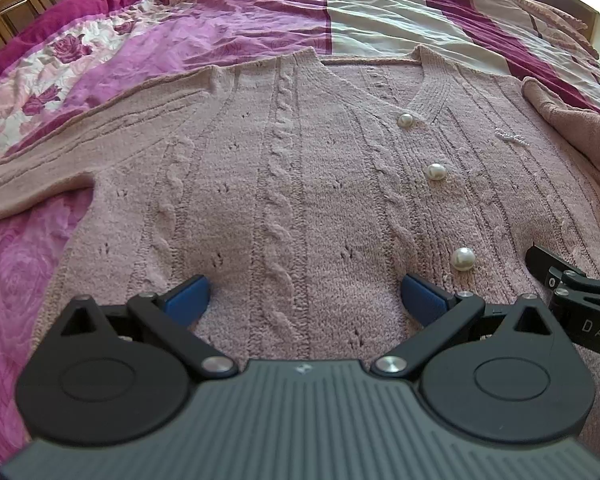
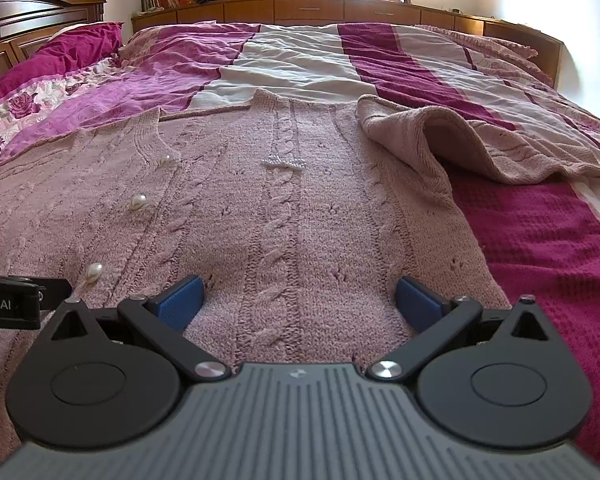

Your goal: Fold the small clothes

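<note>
A dusty-pink cable-knit cardigan [image 1: 300,168] with pearl buttons [image 1: 436,171] lies flat, front up, on the bed. Its left sleeve [image 1: 60,152] stretches out to the left; its right sleeve [image 2: 480,140] is bunched and partly folded back at the shoulder. My left gripper [image 1: 306,300] is open, low over the hem's left half, blue pads [image 1: 188,298] spread wide with only knit fabric beneath. My right gripper [image 2: 300,300] is open too, over the cardigan [image 2: 280,220] near its right hem. The right gripper's finger [image 1: 572,288] shows at the right edge of the left wrist view.
The bed carries a magenta, white and floral quilt [image 2: 400,64]. A dark-pink waffle blanket [image 2: 548,248] lies right of the cardigan. A wooden headboard [image 2: 40,20] stands left, low wooden cabinets [image 2: 340,10] and a curtained window behind.
</note>
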Demonstrator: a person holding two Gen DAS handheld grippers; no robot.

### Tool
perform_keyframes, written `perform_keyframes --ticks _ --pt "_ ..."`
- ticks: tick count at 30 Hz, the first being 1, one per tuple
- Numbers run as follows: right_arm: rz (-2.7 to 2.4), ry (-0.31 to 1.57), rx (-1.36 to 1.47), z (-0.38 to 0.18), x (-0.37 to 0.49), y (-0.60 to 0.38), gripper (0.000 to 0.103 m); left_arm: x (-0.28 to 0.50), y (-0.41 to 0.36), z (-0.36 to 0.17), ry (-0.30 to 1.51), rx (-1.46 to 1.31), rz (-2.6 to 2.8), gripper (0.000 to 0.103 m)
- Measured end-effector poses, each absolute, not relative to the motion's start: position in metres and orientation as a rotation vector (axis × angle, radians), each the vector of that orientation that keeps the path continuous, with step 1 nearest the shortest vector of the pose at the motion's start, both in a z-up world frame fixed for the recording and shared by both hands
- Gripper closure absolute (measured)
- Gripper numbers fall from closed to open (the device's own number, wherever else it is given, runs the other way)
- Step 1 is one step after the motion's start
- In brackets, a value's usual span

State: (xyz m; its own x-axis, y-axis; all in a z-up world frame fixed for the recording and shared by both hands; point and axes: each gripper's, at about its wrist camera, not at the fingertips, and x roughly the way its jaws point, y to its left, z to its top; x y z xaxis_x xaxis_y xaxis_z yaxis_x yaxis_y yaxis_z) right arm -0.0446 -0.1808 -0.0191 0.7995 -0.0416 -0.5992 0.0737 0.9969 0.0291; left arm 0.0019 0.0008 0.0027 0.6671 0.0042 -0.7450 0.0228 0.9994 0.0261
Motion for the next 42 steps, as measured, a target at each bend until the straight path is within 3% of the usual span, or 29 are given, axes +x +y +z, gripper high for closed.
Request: perform_keyframes --ticks 42 --pt "-0.063 0.635 0.050 -0.0190 -0.0460 -0.1803 0.000 -0.0016 0.0000 0.0010 0.836 0.037 -0.009 0.000"
